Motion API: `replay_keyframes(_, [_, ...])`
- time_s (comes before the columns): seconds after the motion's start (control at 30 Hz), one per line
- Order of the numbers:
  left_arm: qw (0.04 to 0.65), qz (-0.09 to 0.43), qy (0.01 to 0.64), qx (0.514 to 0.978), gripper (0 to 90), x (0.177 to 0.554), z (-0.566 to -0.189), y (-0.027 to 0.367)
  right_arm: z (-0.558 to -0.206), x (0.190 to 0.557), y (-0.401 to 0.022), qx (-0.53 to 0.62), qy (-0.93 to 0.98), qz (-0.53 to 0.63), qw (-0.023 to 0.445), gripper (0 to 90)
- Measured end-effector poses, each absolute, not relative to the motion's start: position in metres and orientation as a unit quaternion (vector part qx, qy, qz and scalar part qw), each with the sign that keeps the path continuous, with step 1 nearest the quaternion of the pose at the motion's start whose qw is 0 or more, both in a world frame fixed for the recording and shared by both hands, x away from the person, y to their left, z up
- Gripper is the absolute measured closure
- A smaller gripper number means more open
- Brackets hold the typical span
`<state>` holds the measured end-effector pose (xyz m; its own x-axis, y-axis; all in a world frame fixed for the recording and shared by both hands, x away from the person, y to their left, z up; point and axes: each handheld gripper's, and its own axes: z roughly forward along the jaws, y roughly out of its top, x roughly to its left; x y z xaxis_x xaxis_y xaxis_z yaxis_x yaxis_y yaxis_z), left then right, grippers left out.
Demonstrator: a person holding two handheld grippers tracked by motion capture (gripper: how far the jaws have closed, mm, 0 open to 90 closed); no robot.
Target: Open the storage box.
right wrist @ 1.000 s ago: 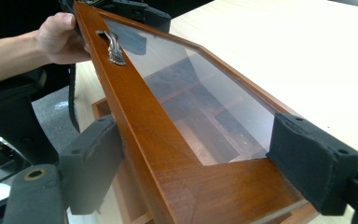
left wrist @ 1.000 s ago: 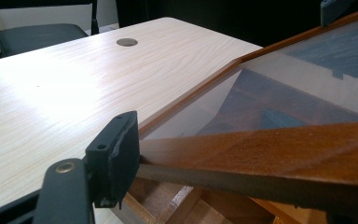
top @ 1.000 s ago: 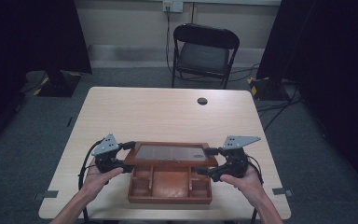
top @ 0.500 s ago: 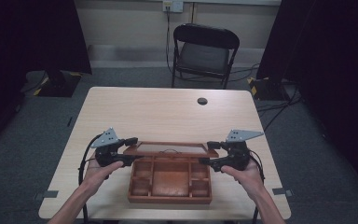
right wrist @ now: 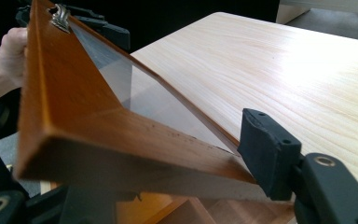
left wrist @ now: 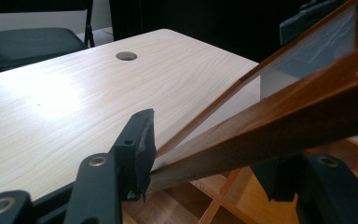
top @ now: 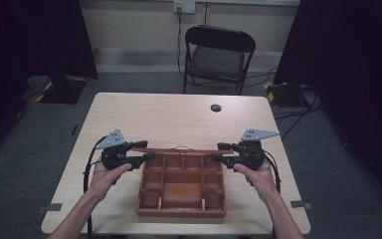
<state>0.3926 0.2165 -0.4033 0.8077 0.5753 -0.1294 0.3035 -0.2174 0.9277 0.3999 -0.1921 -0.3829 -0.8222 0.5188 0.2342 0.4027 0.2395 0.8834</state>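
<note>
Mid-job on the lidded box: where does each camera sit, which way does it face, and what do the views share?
High view: above the person's side, looking forward and down on the table; forearms, left gripper and right gripper flank the wooden box.
Left gripper view: rides that gripper, looking along its jaws, which straddle the lid's frame, across the table toward the chair.
Right gripper view: along its jaws, at the lid's other end, toward the person's left hand.
Shared: both gripper views show the raised glass-paned lid and the table.

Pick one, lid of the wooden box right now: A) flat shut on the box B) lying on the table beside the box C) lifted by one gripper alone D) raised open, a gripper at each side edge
D: the lid stands raised over the box, with the left gripper and right gripper each at a side edge.
</note>
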Motion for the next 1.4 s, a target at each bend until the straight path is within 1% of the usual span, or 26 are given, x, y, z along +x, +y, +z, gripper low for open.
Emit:
replay_keyframes(0.3, [0.561, 0.124, 0.302, 0.761, 46.5, 0.407, -0.398, 0.215, -0.376, 0.418, -0.190, 0.305, 0.781, 0.543, 0.055, 44.3])
replay_keyframes(0.37, [0.565, 0.121, 0.305, 0.757, 47.0, 0.409, -0.399, 0.215, -0.376, 0.421, -0.189, 0.305, 0.777, 0.548, 0.057, 46.2])
replay_keyframes(0.47, [0.572, 0.105, 0.313, 0.751, 47.0, 0.417, -0.403, 0.217, -0.379, 0.425, -0.186, 0.308, 0.774, 0.549, 0.062, 46.1])
replay_keyframes(0.6, [0.564, 0.107, 0.311, 0.757, 48.1, 0.421, -0.402, 0.216, -0.382, 0.431, -0.184, 0.312, 0.770, 0.553, 0.057, 46.1])
replay_keyframes(0.77, [0.557, 0.114, 0.310, 0.762, 49.3, 0.422, -0.401, 0.215, -0.385, 0.434, -0.184, 0.314, 0.772, 0.549, 0.061, 46.4])
replay_keyframes(1.0, [0.566, 0.111, 0.317, 0.752, 48.2, 0.424, -0.403, 0.214, -0.392, 0.438, -0.186, 0.318, 0.762, 0.561, 0.054, 46.1])
replay_keyframes(1.2, [0.567, 0.114, 0.319, 0.751, 48.4, 0.424, -0.404, 0.214, -0.396, 0.439, -0.186, 0.323, 0.764, 0.555, 0.063, 46.1])
replay_keyframes(1.4, [0.569, 0.118, 0.322, 0.748, 48.8, 0.424, -0.407, 0.214, -0.402, 0.441, -0.188, 0.333, 0.765, 0.548, 0.060, 46.9])
